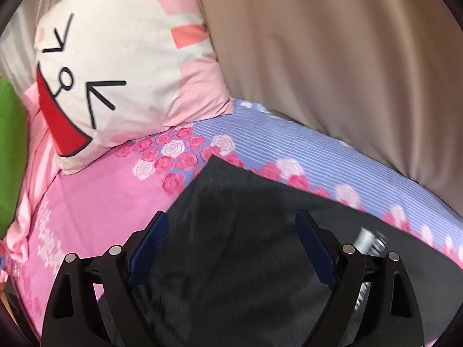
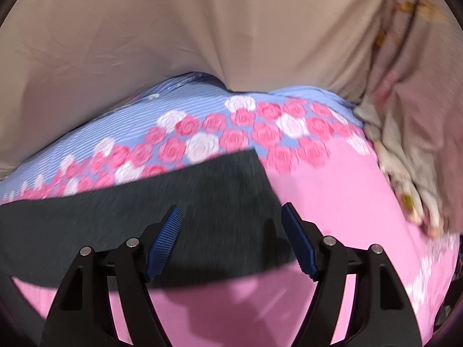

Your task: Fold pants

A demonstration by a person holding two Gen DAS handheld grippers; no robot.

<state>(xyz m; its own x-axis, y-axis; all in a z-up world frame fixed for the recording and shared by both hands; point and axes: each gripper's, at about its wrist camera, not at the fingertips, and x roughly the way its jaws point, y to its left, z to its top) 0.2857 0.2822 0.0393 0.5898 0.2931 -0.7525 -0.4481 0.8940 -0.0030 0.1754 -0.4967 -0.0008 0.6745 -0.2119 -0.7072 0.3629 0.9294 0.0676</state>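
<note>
Dark grey pants [image 1: 246, 190] lie flat on a bed sheet [image 1: 101, 202] that is pink on one side and striped lilac with roses on the other. One corner of the pants points toward the pillow. My left gripper [image 1: 231, 214] hovers over the pants with its jaws wide open and nothing between the blue pads [image 1: 150, 243]. In the right wrist view the pants [image 2: 130, 219] run as a dark band across the sheet [image 2: 332, 202], ending in a square edge. My right gripper [image 2: 231, 206] stands open above that end, and its pads [image 2: 165, 240] do not press on the cloth.
A white and pink pillow [image 1: 115, 72] with a cartoon face lies at the head of the bed. Beige fabric [image 1: 332, 57] hangs behind the bed [image 2: 173, 29]. A green thing [image 1: 8, 150] sits at the left edge. Crumpled patterned cloth [image 2: 405, 159] lies at the right. A small silver metal part [image 1: 367, 240] shows beside the left gripper's right finger.
</note>
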